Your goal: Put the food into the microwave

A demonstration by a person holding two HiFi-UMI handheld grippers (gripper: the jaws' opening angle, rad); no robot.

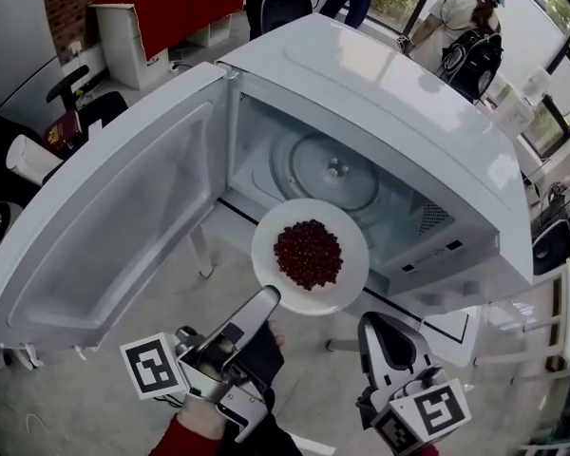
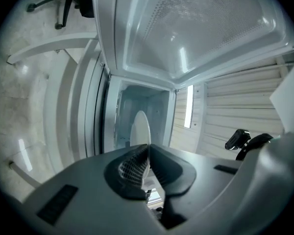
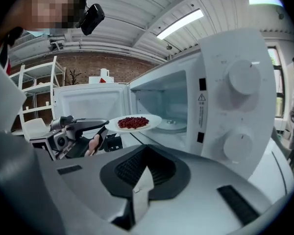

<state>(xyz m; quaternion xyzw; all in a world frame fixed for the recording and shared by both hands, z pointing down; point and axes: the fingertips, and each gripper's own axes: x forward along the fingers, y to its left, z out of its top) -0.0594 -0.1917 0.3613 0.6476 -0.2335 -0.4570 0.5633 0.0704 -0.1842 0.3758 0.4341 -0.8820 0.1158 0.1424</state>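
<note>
A white plate (image 1: 310, 256) of red beans (image 1: 308, 253) hangs level just in front of the open microwave (image 1: 380, 93), over its front sill. My left gripper (image 1: 266, 302) is shut on the plate's near-left rim. In the left gripper view the plate (image 2: 141, 129) shows edge-on between the jaws, pointing at the cavity (image 2: 142, 102). The glass turntable (image 1: 334, 171) inside is bare. My right gripper (image 1: 385, 335) hangs lower right, shut on nothing. The right gripper view shows the plate (image 3: 134, 123) beside the microwave's opening.
The microwave door (image 1: 114, 217) stands swung wide to the left. Its panel with two knobs (image 3: 235, 111) is on the right of the opening. Behind are a red-topped cabinet (image 1: 171, 12), a chair (image 1: 71, 88) and people (image 1: 465, 36).
</note>
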